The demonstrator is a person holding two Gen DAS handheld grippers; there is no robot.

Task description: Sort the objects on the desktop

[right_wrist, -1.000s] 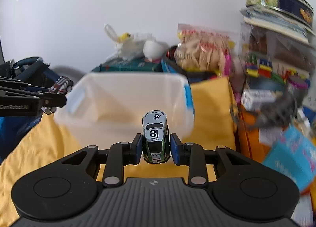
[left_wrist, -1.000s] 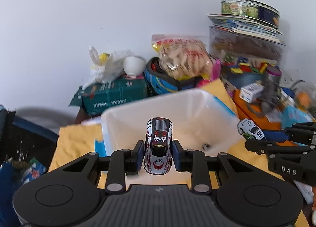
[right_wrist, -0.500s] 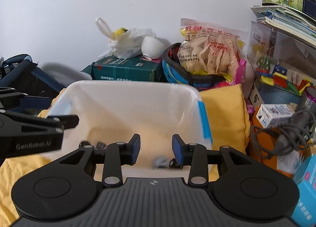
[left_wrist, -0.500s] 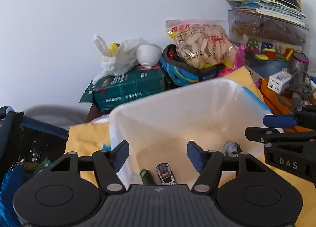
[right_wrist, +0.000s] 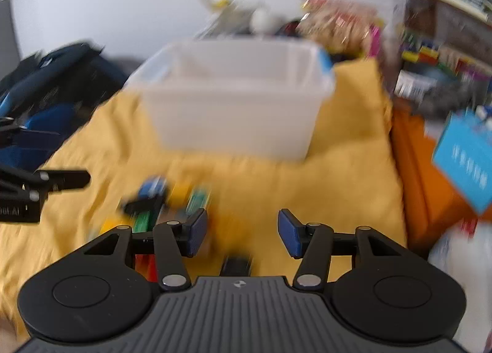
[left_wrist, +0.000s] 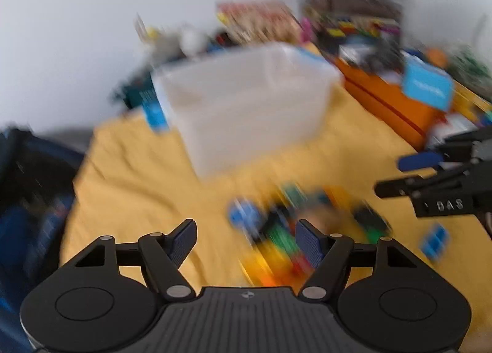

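Note:
Both views are motion-blurred. A white plastic bin point(left_wrist: 246, 101) stands on the yellow cloth point(left_wrist: 129, 168); it also shows in the right wrist view point(right_wrist: 233, 107). A heap of small coloured toys point(left_wrist: 286, 224) lies on the cloth in front of the bin, and shows in the right wrist view point(right_wrist: 163, 202). My left gripper point(left_wrist: 247, 241) is open and empty, above the near edge of the heap. My right gripper point(right_wrist: 243, 231) is open and empty, to the right of the heap. It shows at the right of the left wrist view point(left_wrist: 430, 187).
A dark blue bag point(right_wrist: 46, 88) lies at the left. An orange box point(left_wrist: 390, 107), a blue box point(right_wrist: 464, 162), a snack bag point(right_wrist: 335, 24) and stacked books and tins crowd the back and right. A dark small object point(right_wrist: 235, 264) lies under my right gripper.
Both grippers let their toy cars go into the bin, then pulled back and down toward the toy heap on the cloth. Both are open now.

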